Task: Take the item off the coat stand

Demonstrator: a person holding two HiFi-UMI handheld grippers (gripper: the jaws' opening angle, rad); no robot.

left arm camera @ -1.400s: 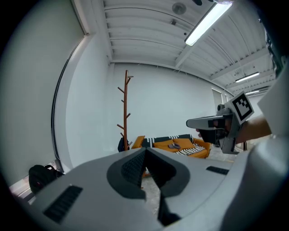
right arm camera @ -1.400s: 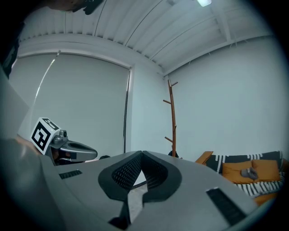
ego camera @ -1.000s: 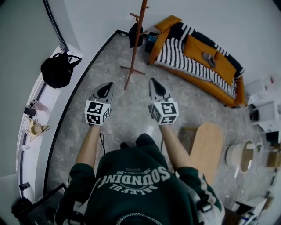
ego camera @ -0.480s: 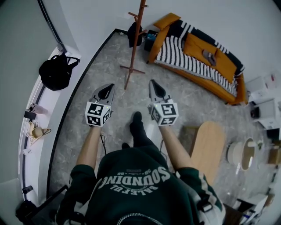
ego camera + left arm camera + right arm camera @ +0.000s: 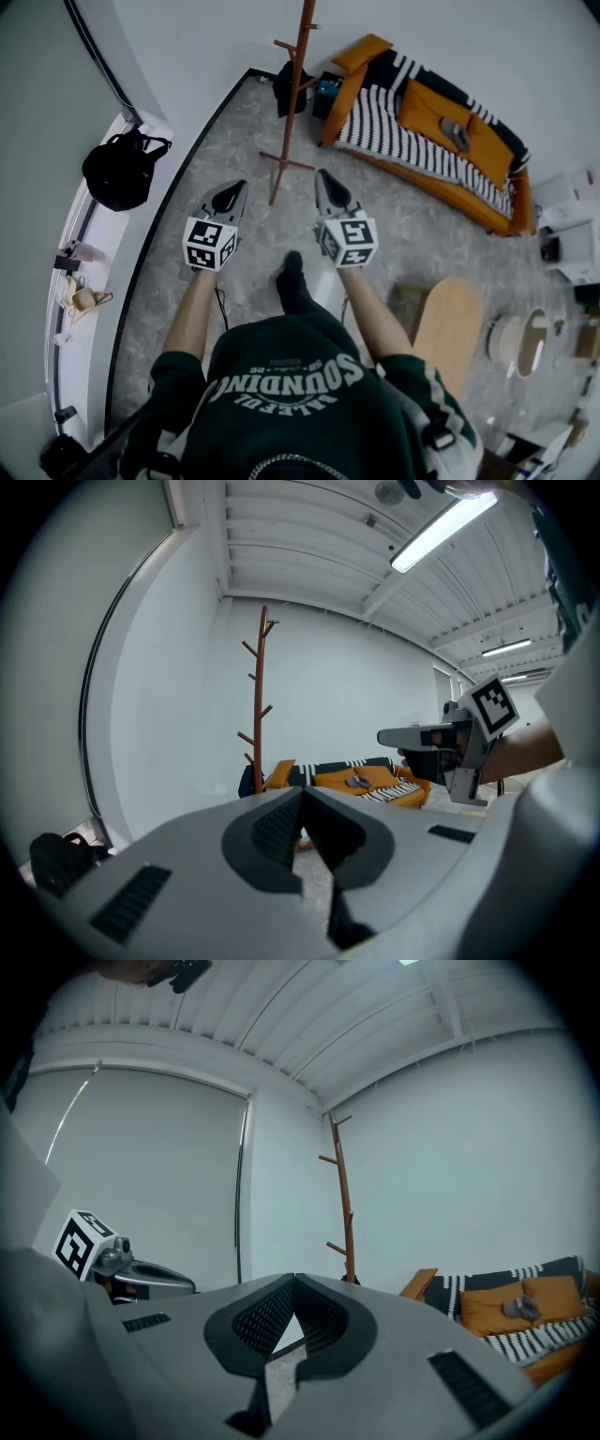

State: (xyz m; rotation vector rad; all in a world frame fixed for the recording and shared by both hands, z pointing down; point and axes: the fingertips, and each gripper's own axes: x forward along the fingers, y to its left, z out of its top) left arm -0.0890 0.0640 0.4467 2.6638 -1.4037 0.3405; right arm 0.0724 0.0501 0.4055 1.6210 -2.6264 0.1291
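We hold 2 grippers on the near side of the coat stand [image 5: 283,145], well apart from it. The left gripper [image 5: 238,186] and the right gripper [image 5: 322,175] both have their jaws closed together on nothing. The dark item [image 5: 285,86] hangs low on the stand's far side. An orange sofa [image 5: 441,141] sits to the stand's right.

Looks like a mock living rm set up in a bare studio/lab space, not a lived-in home. Home bits: orange sofa [image 5: 469,141] w/ striped throw & cushions, wooden coat stand [image 5: 292,94] in the corner, wooden table [image 5: 450,328] on grey stone-look floor [image 5: 234,141]. Studio bits: plain white walls, ribbed ceiling w/ strip light [image 5: 441,532], white boxes [image 5: 562,192] at 1 side.
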